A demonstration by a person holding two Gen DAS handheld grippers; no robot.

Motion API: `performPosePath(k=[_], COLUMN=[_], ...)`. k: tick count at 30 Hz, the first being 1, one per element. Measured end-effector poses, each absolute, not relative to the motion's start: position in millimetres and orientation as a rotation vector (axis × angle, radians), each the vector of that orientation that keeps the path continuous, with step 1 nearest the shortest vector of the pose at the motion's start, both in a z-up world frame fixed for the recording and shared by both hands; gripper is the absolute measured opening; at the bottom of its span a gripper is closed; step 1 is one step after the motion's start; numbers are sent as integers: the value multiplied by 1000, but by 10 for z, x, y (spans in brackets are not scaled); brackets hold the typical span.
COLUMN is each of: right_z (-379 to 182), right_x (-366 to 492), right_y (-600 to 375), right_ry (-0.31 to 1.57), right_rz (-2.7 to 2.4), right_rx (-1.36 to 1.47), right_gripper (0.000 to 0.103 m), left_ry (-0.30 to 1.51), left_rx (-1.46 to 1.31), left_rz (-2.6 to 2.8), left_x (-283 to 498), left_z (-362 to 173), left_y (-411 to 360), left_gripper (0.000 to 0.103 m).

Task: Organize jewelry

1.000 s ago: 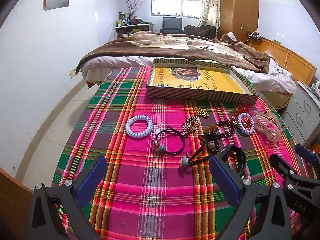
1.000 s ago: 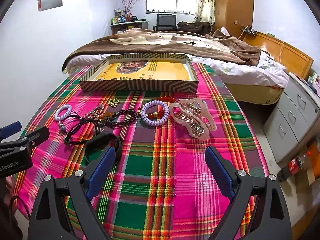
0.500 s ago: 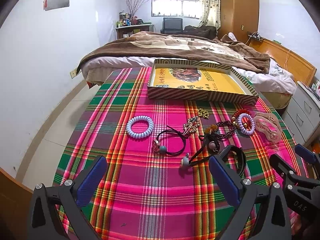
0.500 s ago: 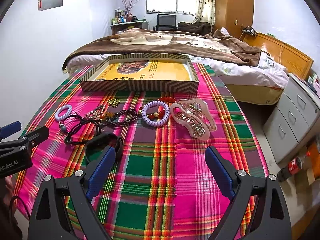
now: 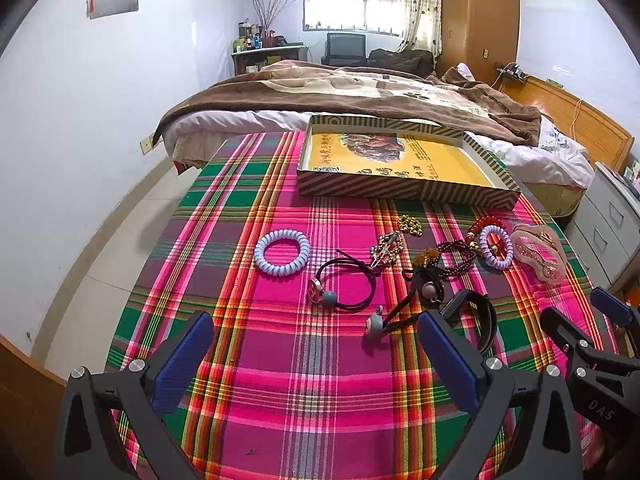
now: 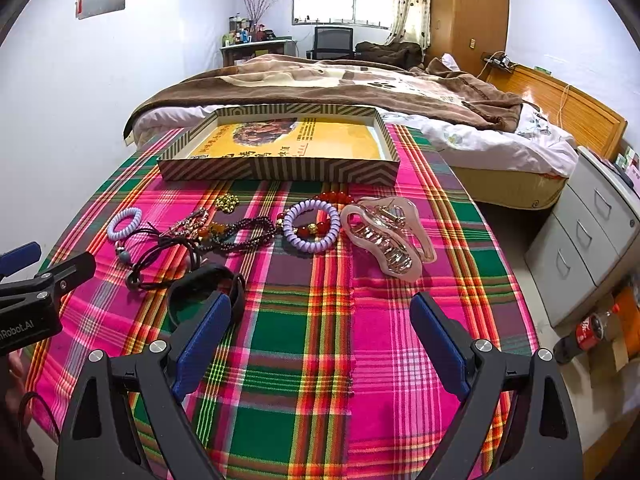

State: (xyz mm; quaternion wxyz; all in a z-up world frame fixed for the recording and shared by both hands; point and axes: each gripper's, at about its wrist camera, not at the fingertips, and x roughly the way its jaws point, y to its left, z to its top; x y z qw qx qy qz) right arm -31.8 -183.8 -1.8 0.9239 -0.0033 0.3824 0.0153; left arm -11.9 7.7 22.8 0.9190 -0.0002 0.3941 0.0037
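Jewelry lies in a row on the plaid tablecloth [image 5: 280, 380] in front of a striped box with a yellow floor [image 5: 404, 164]. From the left: a pale blue spiral hair tie [image 5: 282, 252], a black hair tie with a bead [image 5: 344, 284], a metal clip [image 5: 386, 248], dark beads [image 6: 244, 236], a purple spiral tie [image 6: 312, 230], a pink claw clip [image 6: 384, 236]. A black band [image 6: 206, 292] lies nearest. My left gripper [image 5: 316, 364] is open above the cloth, short of the black hair tie. My right gripper [image 6: 320, 340] is open, holding nothing, short of the claw clip.
A bed with a brown blanket [image 5: 360, 92] stands beyond the table. Grey drawers [image 6: 592, 232] and a cola bottle [image 6: 588, 328] on the floor are to the right. A white wall [image 5: 80, 140] runs along the left. A wardrobe [image 5: 480, 16] stands at the back.
The left wrist view has crept slightly forward over the cloth. The right gripper and the jewelry have not visibly moved.
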Motion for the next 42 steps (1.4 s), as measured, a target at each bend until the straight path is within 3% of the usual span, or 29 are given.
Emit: performPosePath(k=[16, 31, 33, 38, 42], right_z=[-228, -447, -436, -430, -396], right_x=[-33, 189, 188, 169, 136], right_y=[-1774, -1444, -1445, -1461, -1543], right_ry=[846, 932, 929, 930, 912], right_rz=[168, 228, 232, 260, 262], right_rx=[25, -59, -61, -28, 12], right_gripper=[91, 52, 36, 11, 11], left_ry=[803, 848, 855, 878, 883], left_rx=[-65, -133, -146, -164, -170], left_rz=[-6, -16, -29, -51, -81], left_x=[-31, 114, 132, 198, 273], left_z=[112, -29, -48, -86, -84], left_y=[721, 1066, 1084, 1101, 1078], left_gripper=[103, 103, 103, 103, 102])
